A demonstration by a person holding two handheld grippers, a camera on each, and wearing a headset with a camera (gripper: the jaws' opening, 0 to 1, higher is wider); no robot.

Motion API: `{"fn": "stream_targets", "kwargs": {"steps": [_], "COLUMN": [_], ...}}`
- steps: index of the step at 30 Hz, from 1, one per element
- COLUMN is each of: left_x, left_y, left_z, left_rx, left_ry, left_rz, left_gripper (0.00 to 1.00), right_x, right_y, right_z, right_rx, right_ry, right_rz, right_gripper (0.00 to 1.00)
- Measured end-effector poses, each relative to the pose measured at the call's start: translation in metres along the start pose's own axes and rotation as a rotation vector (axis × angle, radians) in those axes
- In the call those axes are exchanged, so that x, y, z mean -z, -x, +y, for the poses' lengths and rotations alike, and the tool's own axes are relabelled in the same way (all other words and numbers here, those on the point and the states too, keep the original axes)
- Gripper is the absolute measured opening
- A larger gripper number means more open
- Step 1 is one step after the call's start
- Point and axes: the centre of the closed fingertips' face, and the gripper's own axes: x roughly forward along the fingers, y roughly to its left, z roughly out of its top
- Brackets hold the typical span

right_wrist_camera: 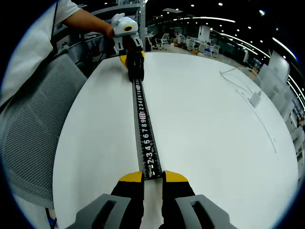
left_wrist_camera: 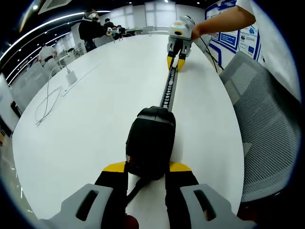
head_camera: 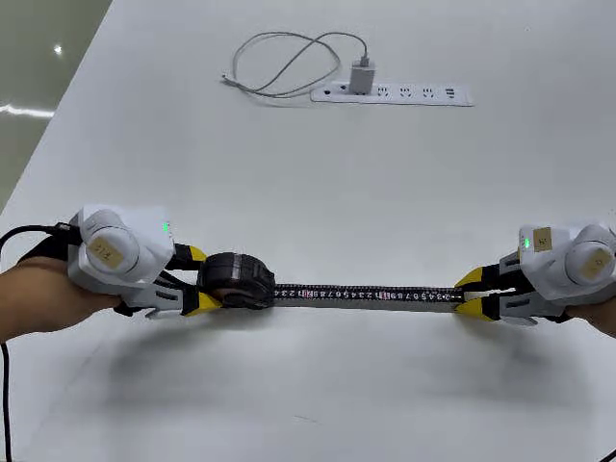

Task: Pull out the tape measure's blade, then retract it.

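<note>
The left gripper (head_camera: 200,279) is clamping the tape measure (head_camera: 239,280) by its case, which is resting on the tabletop (head_camera: 318,192). The right gripper (head_camera: 469,293) is pinching the tip of the blade (head_camera: 366,293), which is lying extended between them. For retraction, guide the blade back slowly, level and in line with the case.
</note>
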Motion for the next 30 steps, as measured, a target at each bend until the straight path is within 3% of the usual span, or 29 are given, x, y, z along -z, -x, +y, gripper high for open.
{"fn": "stream_targets", "kwargs": {"steps": [15, 30], "left_x": [-0.0003, -0.0006], "left_y": [-0.0005, -0.0020], "left_z": [0.0002, 0.0028], "left_rx": [-0.007, -0.018], "left_ry": [0.016, 0.027], "left_rz": [0.017, 0.015], "left_gripper": [0.26, 0.28], "right_x": [0.0013, 0.0037], "right_y": [0.0005, 0.0039], "right_z": [0.0004, 0.0004], "right_rx": [-0.020, -0.021], "right_ry": [0.002, -0.049], "right_rz": [0.023, 0.018], "right_gripper": [0.12, 0.15]}}
